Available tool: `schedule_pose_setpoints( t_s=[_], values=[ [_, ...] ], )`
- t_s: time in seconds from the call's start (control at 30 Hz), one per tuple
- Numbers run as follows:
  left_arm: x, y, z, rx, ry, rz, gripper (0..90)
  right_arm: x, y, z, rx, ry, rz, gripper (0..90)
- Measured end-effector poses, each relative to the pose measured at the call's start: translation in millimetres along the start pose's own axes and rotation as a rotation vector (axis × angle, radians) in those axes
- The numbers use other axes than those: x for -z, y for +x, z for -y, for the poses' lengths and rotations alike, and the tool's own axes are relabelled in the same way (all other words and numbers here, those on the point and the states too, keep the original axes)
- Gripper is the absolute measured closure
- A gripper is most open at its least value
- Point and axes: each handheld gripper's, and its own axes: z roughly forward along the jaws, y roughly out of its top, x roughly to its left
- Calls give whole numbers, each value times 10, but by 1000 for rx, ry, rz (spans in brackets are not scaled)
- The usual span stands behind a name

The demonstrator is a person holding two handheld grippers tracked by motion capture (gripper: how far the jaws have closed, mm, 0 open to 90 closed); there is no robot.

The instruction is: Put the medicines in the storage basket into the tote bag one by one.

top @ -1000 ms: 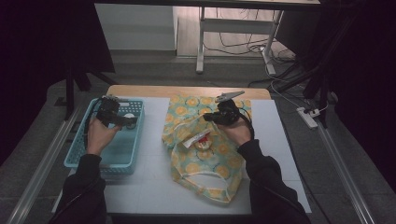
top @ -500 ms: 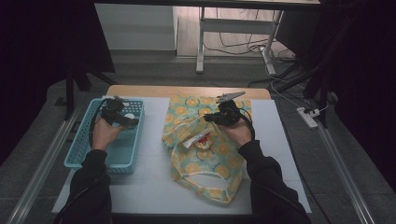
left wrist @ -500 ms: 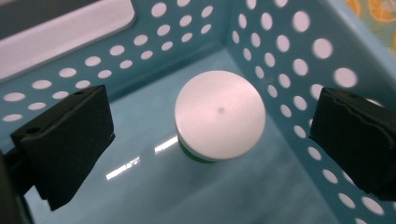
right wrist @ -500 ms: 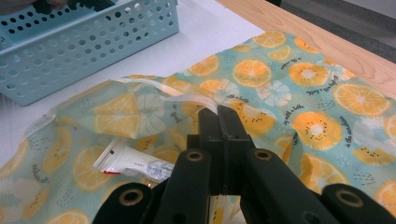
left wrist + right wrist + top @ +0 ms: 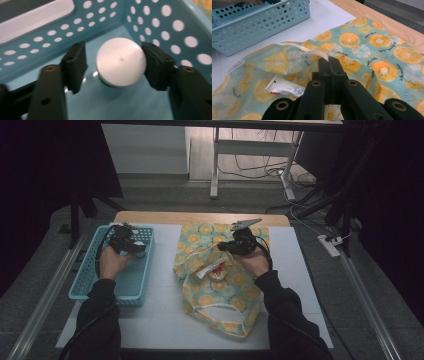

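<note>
From the high view, my left gripper [image 5: 131,245] sat inside the blue basket [image 5: 90,280] at the left of the table, toward its far end, while my right gripper [image 5: 231,246] hovered over the fruit-print bag [image 5: 220,295] near the middle.

In the left gripper view, my jaws had just been closing around a white-capped container [image 5: 121,61] lying on the basket [image 5: 160,22] floor near a corner; the right pad seemed to touch the cap, the left pad stood just off it.

In the right gripper view, my jaws were pressed together, pinching the bag's [image 5: 372,47] rim and lifting it; a white packet [image 5: 284,87] lay inside the opening.
</note>
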Motion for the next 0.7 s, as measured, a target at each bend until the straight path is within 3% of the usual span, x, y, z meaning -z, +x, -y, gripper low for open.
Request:
schedule_pose_setpoints(
  t_s=[0.1, 0.43, 0.63, 0.7],
  values=[
    [-5, -10, -10, -3, 5, 4, 491, -4, 7, -3, 0, 0, -2, 900],
    [24, -31, -25, 29, 32, -7, 504, -16, 15, 2, 0, 2, -2, 900],
    [105, -39, -29, 40, 9, -9, 505, -8, 9, 3, -1, 0, 0, 900],
    [141, -50, -33, 27, 2, -12, 504, -5, 4, 4, 0, 1, 2, 900]
  ],
)
